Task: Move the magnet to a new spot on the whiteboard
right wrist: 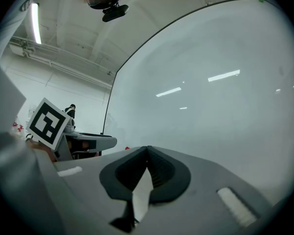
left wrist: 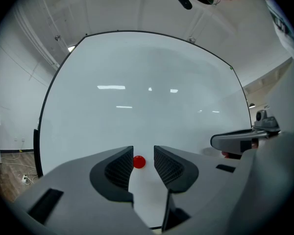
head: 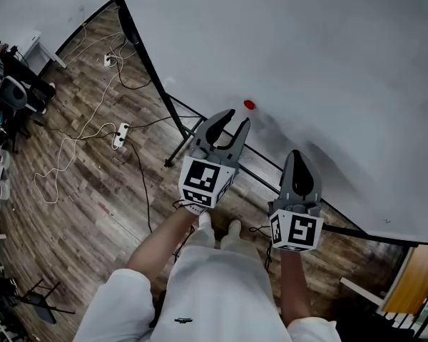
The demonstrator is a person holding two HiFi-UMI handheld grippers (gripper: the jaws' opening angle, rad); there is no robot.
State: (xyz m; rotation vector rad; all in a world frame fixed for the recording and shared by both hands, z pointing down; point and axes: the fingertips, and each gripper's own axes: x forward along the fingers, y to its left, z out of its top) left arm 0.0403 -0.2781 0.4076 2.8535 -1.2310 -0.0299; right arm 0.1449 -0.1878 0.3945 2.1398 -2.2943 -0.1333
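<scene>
The red magnet [head: 249,105] sits on the whiteboard [head: 321,48], a little above the middle of the head view, with bare white board all round it. The left gripper [head: 240,117] points at it from just below, jaws spread and holding nothing. In the left gripper view the magnet shows low in the frame, in the gap between the two ribbed pads [left wrist: 121,166] and nearer the left one. It lies beyond them on the board, and neither pad touches it.

The right gripper [head: 297,157] hangs lower and to the right in the head view, well apart from the magnet. Its jaws are pressed together with nothing between them, and I'd say it plays no part for now.

So the step in hand looks like the approach — lined up, not yet grasped. The next move, to my eye, calls for pushing the left gripper on until its tips meet the board. A small nudge should centre the magnet between the pads before they close on its rim. It is a small, low button — a shallow pinch could slip off.
</scene>
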